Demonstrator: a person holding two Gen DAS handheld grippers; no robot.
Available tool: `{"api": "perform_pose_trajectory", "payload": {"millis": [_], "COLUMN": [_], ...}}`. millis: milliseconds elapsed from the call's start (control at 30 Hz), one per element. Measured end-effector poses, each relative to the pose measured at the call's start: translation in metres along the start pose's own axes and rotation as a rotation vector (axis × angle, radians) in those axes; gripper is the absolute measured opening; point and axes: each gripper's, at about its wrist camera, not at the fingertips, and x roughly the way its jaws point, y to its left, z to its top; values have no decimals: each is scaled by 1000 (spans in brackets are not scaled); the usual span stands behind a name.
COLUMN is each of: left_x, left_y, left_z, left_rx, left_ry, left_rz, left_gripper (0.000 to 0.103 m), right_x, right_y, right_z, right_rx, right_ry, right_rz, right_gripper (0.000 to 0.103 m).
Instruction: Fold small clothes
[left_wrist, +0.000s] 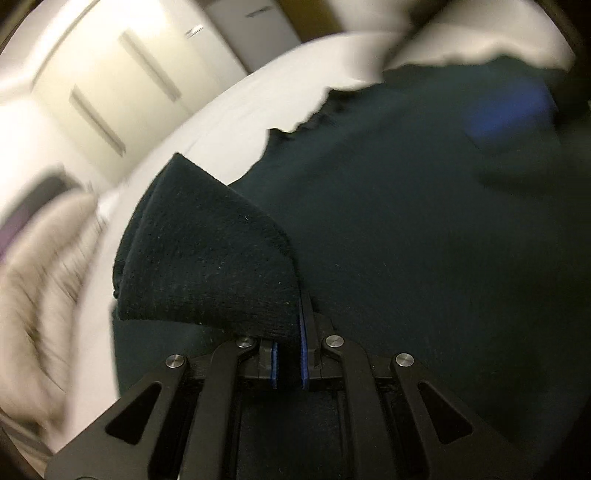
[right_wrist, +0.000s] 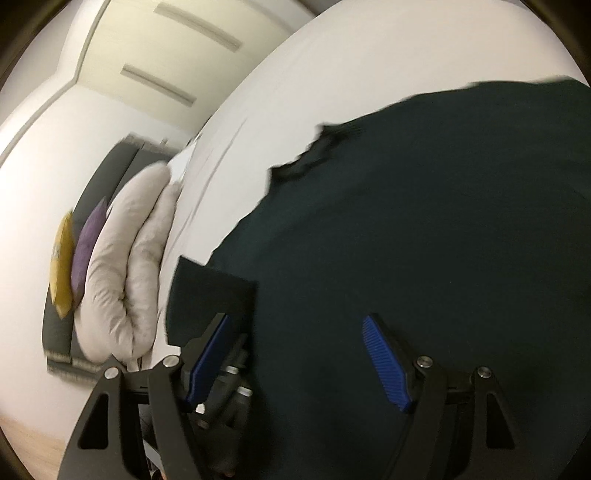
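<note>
Dark green knitted garment (left_wrist: 388, 240) of soft fabric, spread flat across white bed sheet (left_wrist: 236, 110), covering most of both views. Frilled, wavy edge along far side, blurred by motion. One corner lifted and doubled over, showing fine ribbed weave and specks of lint, hanging as a rounded flap above the rest of the cloth.

Left hand-held gripper (left_wrist: 289, 363), black with blue pads, closed narrow on that folded corner, cloth pinched between its pads. Right hand-held gripper (right_wrist: 295, 356) spread wide, blue ribbed pads (right_wrist: 384, 363) well apart, nothing between them, poised just above the garment (right_wrist: 424, 240). Also seen blurred at far right of left view.

Same raised flap visible in right view as a dark square beside the left pad, against white sheet (right_wrist: 295, 92).

Beyond the bed: rolled pale grey duvet (right_wrist: 125, 280), purple cushion (right_wrist: 88, 243), mustard yellow cushion (right_wrist: 62, 262) against a dark grey headboard (right_wrist: 55, 325); cream wardrobe doors (right_wrist: 147, 48) behind.
</note>
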Motion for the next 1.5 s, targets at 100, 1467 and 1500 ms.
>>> {"api": "perform_pose_trajectory", "payload": {"millis": [100, 1467, 1500], "left_x": [-6, -49, -45], "left_y": [-34, 158, 175], "left_z": [6, -77, -79], "left_rx": [201, -554, -595], "left_ry": [-54, -36, -24], "left_rz": [97, -142, -137], "left_gripper": [7, 10, 10], "right_x": [1, -5, -8], "right_y": [12, -88, -91], "right_z": [19, 66, 68], "right_rx": [-50, 35, 38], "right_ry": [-2, 117, 110], "right_rz": [9, -78, -79], "right_gripper": [77, 11, 10]}}
